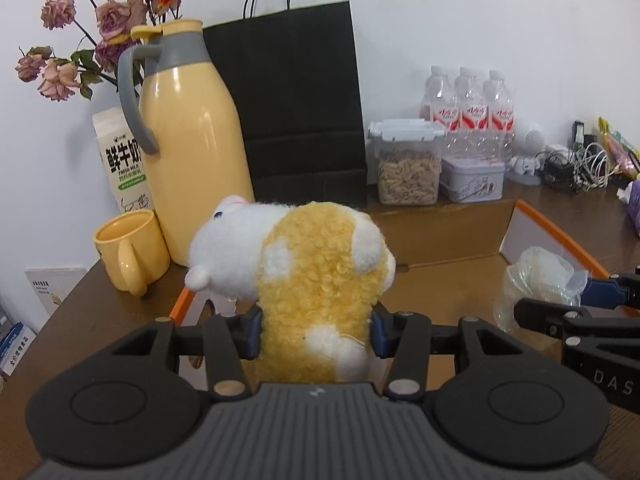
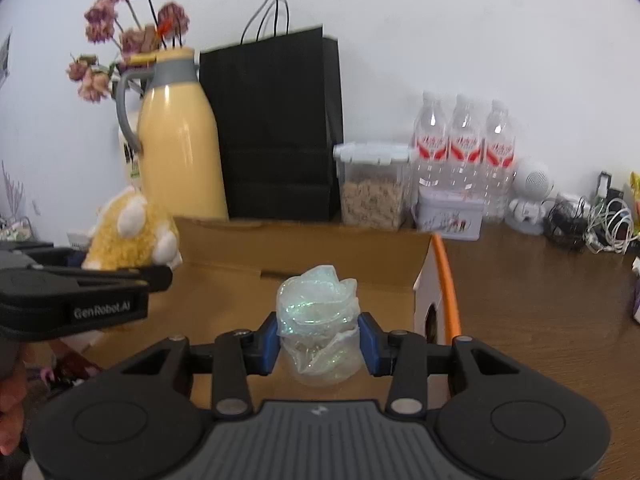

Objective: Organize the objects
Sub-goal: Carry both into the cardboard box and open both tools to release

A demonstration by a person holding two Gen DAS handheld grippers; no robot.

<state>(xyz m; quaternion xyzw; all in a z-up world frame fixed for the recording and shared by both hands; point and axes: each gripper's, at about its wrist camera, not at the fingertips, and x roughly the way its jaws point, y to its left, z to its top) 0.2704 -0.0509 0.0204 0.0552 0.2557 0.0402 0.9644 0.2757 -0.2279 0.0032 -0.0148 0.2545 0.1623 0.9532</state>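
Note:
My left gripper (image 1: pixel 316 334) is shut on a yellow and white plush toy (image 1: pixel 304 276) and holds it above the open cardboard box (image 1: pixel 448 236). The toy also shows at the left of the right wrist view (image 2: pixel 132 232). My right gripper (image 2: pixel 319 342) is shut on a crumpled iridescent plastic wrap (image 2: pixel 318 320) and holds it over the same box (image 2: pixel 304 248). The wrap and the right gripper's fingers also show at the right of the left wrist view (image 1: pixel 536 284).
On the wooden table (image 2: pixel 520 300) behind the box stand a yellow jug (image 1: pixel 188 140), a yellow mug (image 1: pixel 130 252), a milk carton (image 1: pixel 120 160), a black paper bag (image 1: pixel 296 104), a food container (image 1: pixel 408 164), a tin (image 1: pixel 472 178), water bottles (image 1: pixel 468 108) and cables (image 1: pixel 580 168).

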